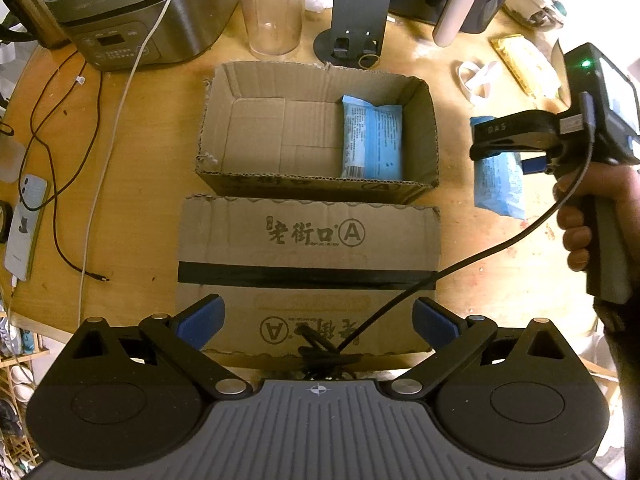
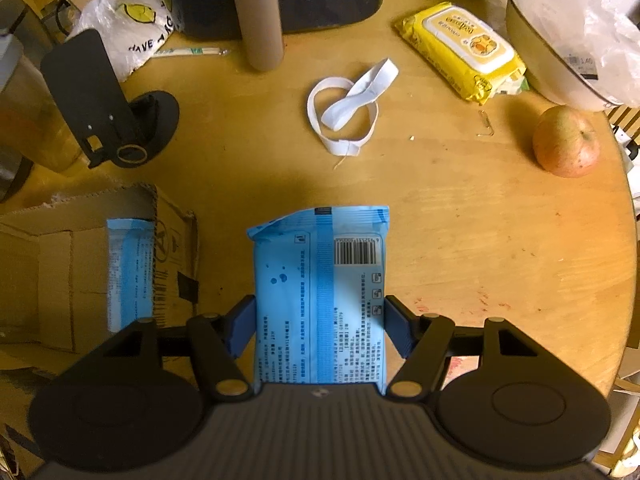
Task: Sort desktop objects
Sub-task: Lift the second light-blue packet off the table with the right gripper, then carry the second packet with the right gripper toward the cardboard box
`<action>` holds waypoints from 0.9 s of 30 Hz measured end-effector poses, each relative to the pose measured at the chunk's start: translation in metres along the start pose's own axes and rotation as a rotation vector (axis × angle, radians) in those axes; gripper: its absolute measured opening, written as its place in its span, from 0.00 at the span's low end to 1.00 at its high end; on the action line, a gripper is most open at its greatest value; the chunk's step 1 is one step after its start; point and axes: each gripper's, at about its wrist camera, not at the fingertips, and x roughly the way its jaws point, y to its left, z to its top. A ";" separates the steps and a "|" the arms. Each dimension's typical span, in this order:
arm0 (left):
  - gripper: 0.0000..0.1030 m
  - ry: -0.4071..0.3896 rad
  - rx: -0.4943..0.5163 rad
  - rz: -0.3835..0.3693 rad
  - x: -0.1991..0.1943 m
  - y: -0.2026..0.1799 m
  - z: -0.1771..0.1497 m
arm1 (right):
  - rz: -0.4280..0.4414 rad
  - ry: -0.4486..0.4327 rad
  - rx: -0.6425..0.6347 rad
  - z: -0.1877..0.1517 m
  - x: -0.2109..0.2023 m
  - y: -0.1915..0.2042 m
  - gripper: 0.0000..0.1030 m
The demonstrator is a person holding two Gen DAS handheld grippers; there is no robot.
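Showing barcode: pale blue tissue pack point(image 2: 320, 280)

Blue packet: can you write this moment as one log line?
right gripper: shut on blue packet | packet: above table | left gripper: open, empty | cardboard box: one packet inside

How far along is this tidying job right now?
One blue packet already lies in the open cardboard box. The right gripper holds a second blue packet off the table, beside the box. The left gripper hangs open, empty.
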 end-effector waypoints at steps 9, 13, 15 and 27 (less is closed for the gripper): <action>1.00 -0.004 -0.001 -0.007 -0.001 0.003 0.000 | 0.007 -0.005 0.001 0.005 -0.021 -0.002 0.64; 1.00 -0.004 -0.002 -0.010 -0.001 0.003 -0.001 | 0.011 -0.007 0.003 0.006 -0.029 -0.003 0.64; 1.00 -0.004 -0.001 -0.011 -0.001 0.003 -0.001 | 0.011 -0.008 0.003 0.007 -0.032 -0.004 0.64; 1.00 0.000 0.003 -0.018 0.000 0.003 0.000 | 0.012 -0.012 -0.013 0.013 -0.048 -0.003 0.64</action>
